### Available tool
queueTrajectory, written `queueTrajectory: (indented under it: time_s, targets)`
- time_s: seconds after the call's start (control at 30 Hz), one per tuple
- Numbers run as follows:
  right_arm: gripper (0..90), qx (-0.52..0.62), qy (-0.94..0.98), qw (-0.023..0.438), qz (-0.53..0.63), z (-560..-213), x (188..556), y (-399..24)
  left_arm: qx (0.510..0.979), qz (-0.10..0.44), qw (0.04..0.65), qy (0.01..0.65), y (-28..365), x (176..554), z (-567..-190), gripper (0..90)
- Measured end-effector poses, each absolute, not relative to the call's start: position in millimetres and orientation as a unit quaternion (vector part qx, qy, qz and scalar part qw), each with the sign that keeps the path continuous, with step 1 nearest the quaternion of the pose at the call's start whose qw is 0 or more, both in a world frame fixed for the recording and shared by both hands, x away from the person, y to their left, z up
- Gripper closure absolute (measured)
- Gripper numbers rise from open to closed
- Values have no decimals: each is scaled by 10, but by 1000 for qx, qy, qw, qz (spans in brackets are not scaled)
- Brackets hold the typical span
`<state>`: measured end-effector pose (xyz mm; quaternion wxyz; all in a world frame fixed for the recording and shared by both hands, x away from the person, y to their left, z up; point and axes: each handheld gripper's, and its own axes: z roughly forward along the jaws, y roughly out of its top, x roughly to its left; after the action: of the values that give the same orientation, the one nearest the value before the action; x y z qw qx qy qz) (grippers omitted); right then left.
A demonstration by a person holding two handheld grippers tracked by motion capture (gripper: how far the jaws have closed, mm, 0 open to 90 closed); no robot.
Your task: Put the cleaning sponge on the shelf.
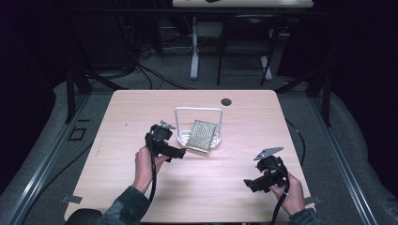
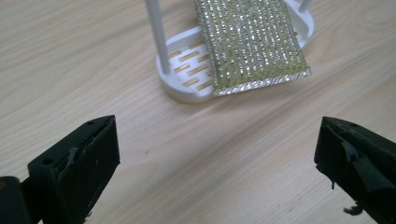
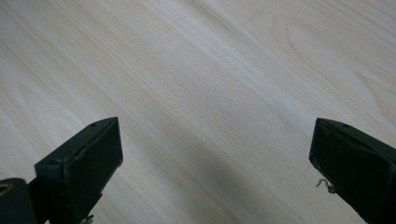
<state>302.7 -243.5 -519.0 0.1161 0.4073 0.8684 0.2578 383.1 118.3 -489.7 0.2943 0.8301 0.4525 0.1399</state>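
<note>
1. Progress, judged: the sponge sits in its rack and nothing is gripped. Either placement is finished or pickup has not begun; the frames do not settle which. What is left, if anything, cannot be read from them.
2. Task item: a glittery gold-silver scouring sponge (image 1: pixel 202 136) leans tilted in a white sponge holder (image 1: pixel 182 137) near the middle of the desk (image 1: pixel 141 112). Its lower near edge overhangs the holder's slotted base; in the left gripper view the sponge (image 2: pixel 254 42) covers most of the base (image 2: pixel 184 70).
3. Container: the holder has a slotted tray and a white rail loop rising at the far side. It holds the sponge alone.
4. Left tongs (image 1: pixel 180 153): jaws wide apart, empty, just left of and near the sponge, aimed at it, not touching.
5. Right tongs (image 1: pixel 248 183): jaws wide apart, empty, low over bare desk at near right, well apart from the holder.
6. A dark round grommet (image 1: pixel 226 101) sits at the far desk edge.
</note>
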Motion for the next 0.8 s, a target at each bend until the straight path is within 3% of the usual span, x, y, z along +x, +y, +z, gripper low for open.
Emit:
queueTrajectory:
  time_s: [0.8]
  targets:
    - [22, 408, 870, 110, 253, -5218, 3034, -2416, 829, 125, 242, 488, 2112, 3603, -5220, 0]
